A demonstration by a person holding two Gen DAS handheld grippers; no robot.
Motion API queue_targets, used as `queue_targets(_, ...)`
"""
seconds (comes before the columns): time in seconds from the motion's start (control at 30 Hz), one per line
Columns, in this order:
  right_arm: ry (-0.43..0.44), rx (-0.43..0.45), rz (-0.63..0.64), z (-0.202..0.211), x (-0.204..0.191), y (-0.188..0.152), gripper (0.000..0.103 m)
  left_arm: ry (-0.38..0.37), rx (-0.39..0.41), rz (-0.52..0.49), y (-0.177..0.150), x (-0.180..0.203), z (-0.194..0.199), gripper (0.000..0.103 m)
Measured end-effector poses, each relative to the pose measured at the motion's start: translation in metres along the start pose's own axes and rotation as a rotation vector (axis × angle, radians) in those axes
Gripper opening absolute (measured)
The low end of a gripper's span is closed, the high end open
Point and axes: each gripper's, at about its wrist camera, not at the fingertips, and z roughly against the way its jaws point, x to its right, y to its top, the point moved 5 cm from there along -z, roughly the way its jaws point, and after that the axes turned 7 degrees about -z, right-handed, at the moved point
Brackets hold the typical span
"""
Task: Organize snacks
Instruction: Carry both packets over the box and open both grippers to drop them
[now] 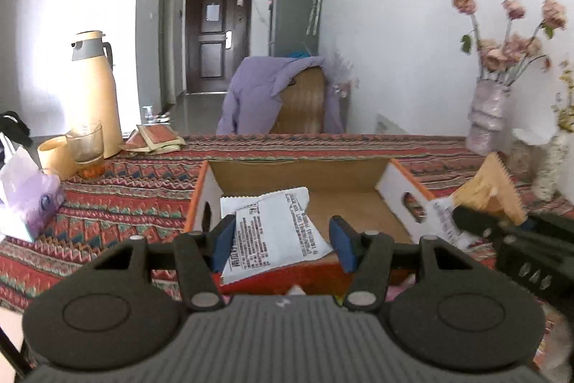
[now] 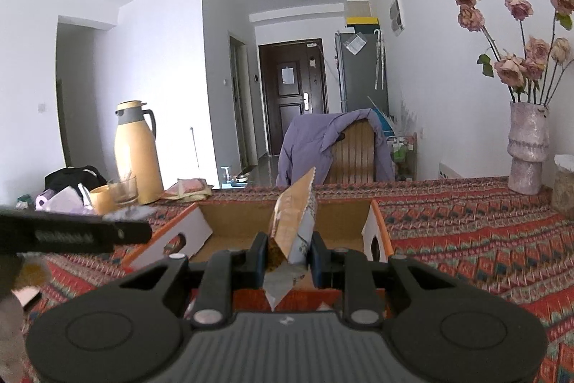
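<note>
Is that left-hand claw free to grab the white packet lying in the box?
Probably yes. The left gripper is open and empty, right above the white packet in the open-topped cardboard box, with nothing between them.

On my patterned tablecloth (image 2: 466, 232) a cream thermos jug (image 2: 138, 153) stands beside a drinking glass (image 2: 123, 191) and a yellow cup (image 1: 55, 155). A tissue pack (image 1: 27, 200) lies near them. Far right, dried roses fill a pale vase (image 2: 527, 149). Beyond, a purple jacket (image 2: 315, 140) drapes a wooden chair (image 2: 353, 153) before the dark door (image 2: 292, 88).
</note>
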Motion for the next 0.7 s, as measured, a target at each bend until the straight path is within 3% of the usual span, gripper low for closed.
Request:
queue_targets(0.27, -0.067, -0.105, 0.015, -0.064, 0.000, 0.023, 0.023, 0.066, -0.079, 0.028, 0.007, -0.014, -0.056, 0.058)
queue_targets(0.5, -0.138, -0.233, 0.028, -0.118, 0.004, 0.010, 0.024, 0.107, -0.145, 0.029, -0.002, -0.021, -0.093, 0.058)
queue_targets(0.7, -0.175, -0.326, 0.000, -0.139, 0.016, -0.010, 0.024, 0.109, -0.185, 0.044, -0.015, -0.023, -0.111, 0.058)
